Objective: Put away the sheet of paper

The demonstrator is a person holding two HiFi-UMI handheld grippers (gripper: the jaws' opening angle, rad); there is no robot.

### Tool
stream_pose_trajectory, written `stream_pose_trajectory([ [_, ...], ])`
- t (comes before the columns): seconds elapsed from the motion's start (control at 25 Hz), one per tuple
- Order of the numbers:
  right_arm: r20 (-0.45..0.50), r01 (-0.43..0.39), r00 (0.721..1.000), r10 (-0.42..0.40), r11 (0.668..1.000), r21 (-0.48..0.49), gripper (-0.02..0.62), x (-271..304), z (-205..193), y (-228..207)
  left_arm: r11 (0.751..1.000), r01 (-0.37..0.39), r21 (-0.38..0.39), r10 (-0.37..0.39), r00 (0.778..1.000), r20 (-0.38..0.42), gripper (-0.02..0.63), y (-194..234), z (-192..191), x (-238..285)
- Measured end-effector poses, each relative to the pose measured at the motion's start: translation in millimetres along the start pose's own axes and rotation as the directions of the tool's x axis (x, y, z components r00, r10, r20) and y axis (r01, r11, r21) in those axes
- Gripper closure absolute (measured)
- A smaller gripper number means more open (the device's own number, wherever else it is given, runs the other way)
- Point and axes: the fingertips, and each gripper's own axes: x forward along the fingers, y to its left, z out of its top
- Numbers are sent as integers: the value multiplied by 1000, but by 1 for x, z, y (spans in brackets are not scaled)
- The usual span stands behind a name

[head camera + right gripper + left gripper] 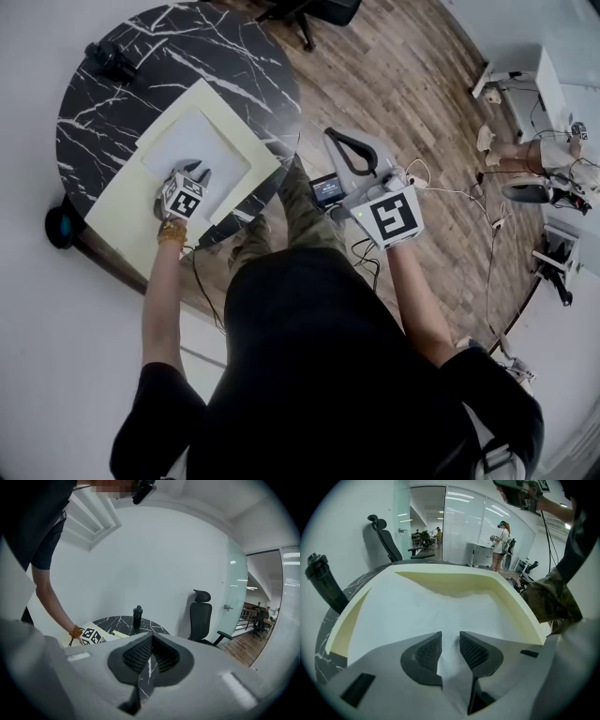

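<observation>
A white sheet of paper point(192, 142) lies on an open cream folder point(122, 202) on the round black marble table point(103, 103). My left gripper point(197, 170) points steeply down at the sheet's near edge. In the left gripper view the sheet point(436, 606) rises in a fold between the two jaws of the left gripper point(451, 639), which stand a little apart with a gap still showing between the pads. My right gripper point(331, 137) hangs off the table over the wooden floor. It is shut with nothing in it, its pads point(140, 656) meeting.
A black bottle point(111, 58) stands at the table's far left edge, seen also as the bottle point(323, 585) beside the folder. An office chair point(200, 616) stands beyond the table. Cables and equipment point(553, 178) lie on the floor at the right.
</observation>
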Motion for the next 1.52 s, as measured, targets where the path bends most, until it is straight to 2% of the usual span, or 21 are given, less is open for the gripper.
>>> stream_pose_trajectory([
  [0.28, 1, -1, 1000, 1, 1000, 17, 597, -1, -6, -3, 999, -22, 33, 22, 1000, -2, 482, 12, 19, 5],
  [0.48, 1, 20, 1000, -20, 999, 33, 597, -6, -12, -14, 999, 3, 33, -2, 1000, -14, 469, 16, 29, 13],
  [0.6, 0, 29, 1000, -29, 999, 38, 597, -7, -14, -21, 996, -51, 69, 49, 998, 36, 469, 20, 45, -2],
  [0.68, -2, 32, 999, -32, 999, 41, 597, -7, -15, -24, 988, -142, 57, 133, 982, 131, 469, 31, 66, -27],
  [0.76, -3, 33, 999, -33, 998, 46, 597, -6, -17, -25, 968, -248, 36, 234, 946, 223, 469, 49, 88, -49],
  [0.84, -4, 32, 999, -32, 998, 51, 597, -4, -18, -25, 949, -313, 23, 296, 918, 262, 469, 67, 100, -54],
  [0.88, -4, 31, 1000, -30, 998, 51, 597, -4, -18, -25, 947, -320, 16, 305, 917, 258, 469, 74, 101, -48],
  [1.12, -5, 31, 1000, -31, 998, 50, 597, -4, -20, -28, 970, -242, -1, 240, 961, 135, 469, 86, 84, 8],
  [1.52, -18, 39, 999, -38, 998, 54, 597, -6, -29, -37, 978, -203, -45, 206, 974, 98, 469, 95, 85, 32],
])
